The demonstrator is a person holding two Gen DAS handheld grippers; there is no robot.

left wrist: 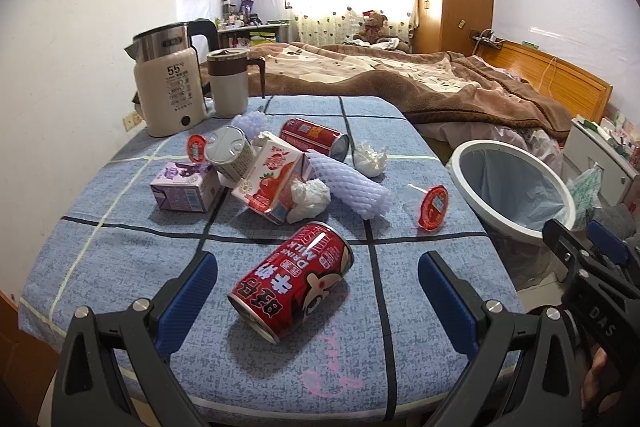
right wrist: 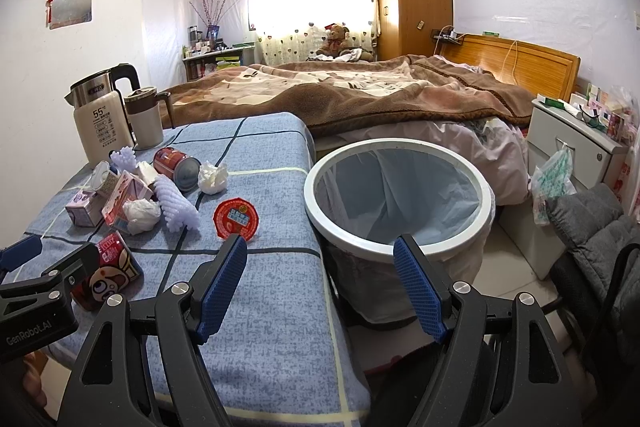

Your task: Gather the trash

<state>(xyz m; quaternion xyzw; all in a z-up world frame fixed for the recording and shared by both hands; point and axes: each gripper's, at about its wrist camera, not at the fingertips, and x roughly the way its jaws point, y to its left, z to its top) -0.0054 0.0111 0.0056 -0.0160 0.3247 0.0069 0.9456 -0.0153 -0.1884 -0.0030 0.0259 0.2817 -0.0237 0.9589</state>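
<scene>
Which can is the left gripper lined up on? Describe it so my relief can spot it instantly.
Start at the blue checked tablecloth, then come to its near edge, ahead of the trash pile. The red milk can lies alone on its side between the open left gripper fingers. Unlike the other red can farther back, it shows a cartoon face.

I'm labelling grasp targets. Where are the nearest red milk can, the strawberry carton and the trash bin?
nearest red milk can point(left wrist: 292, 281), left wrist view, middle of its side.
strawberry carton point(left wrist: 268, 183), left wrist view, front face.
trash bin point(right wrist: 320, 215), right wrist view, white rim.
</scene>
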